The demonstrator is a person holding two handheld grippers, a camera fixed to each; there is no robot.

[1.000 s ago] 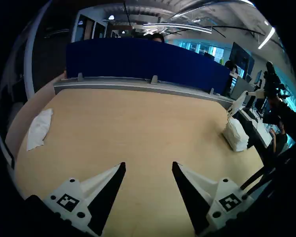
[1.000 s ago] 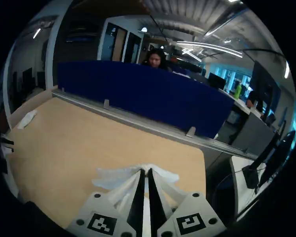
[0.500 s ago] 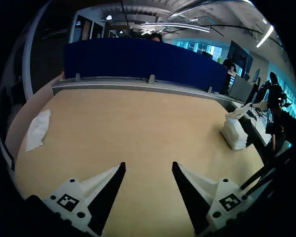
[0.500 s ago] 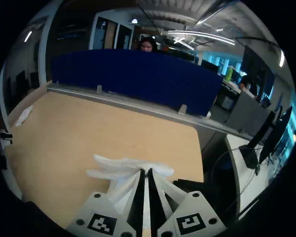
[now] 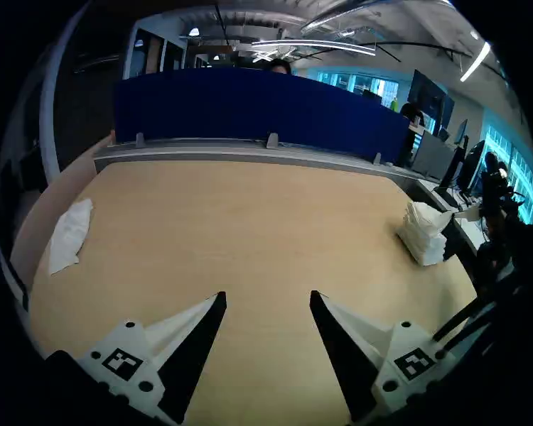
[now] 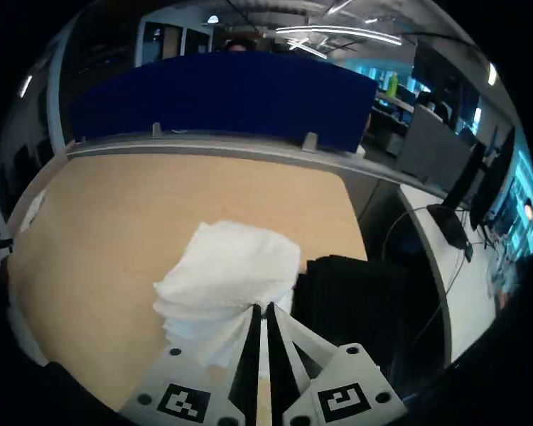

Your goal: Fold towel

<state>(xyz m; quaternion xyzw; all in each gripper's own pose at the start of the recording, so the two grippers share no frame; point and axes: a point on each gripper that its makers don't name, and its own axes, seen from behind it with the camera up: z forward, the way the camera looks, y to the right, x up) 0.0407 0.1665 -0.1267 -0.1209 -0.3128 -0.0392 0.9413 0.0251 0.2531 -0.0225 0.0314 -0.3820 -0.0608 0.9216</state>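
A stack of folded white towels point(image 5: 423, 238) sits at the right edge of the wooden table point(image 5: 252, 213). In the right gripper view the top folded towel point(image 6: 231, 273) lies on that stack, and my right gripper point(image 6: 265, 309) is shut on its near edge. A crumpled white towel point(image 5: 69, 234) lies at the table's far left, seen small in the right gripper view too point(image 6: 30, 209). My left gripper point(image 5: 266, 295) hovers open over the near middle of the table, with nothing between its fingers.
A blue partition point(image 5: 259, 106) on a grey rail runs along the table's back edge. A black chair or case point(image 6: 359, 291) stands just past the right edge, beside the stack. Desks and monitors point(image 5: 444, 153) lie beyond on the right.
The right gripper has come down with the folded towel, which was held above the stack and now rests on top of it. The left gripper has stayed still and open.
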